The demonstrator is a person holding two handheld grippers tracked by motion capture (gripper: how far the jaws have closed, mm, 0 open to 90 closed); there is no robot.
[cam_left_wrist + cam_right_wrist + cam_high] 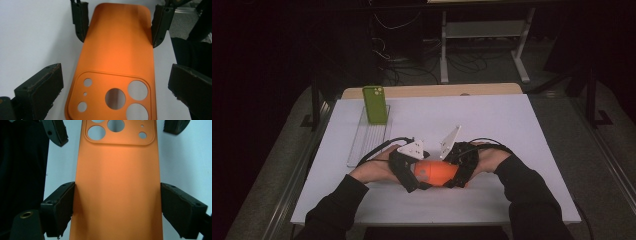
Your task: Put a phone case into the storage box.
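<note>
An orange phone case [437,172] with round camera holes hangs just over the white table top, back side up, between both grippers. My right gripper [117,186] is shut on its plain end, each pad pressed against a long edge of the case [117,165]. My left gripper [116,68] stands open around the camera-hole end of the case [117,55], with a gap between each pad and the case edge. In the high view the left gripper [412,175] and the right gripper [459,172] face each other near the table's front middle.
A green phone [375,104] stands upright on a clear ribbed stand [364,142] at the back left of the white table top [492,125]. Dark sleeves come in from the front edge. Desk legs and cables lie beyond the table.
</note>
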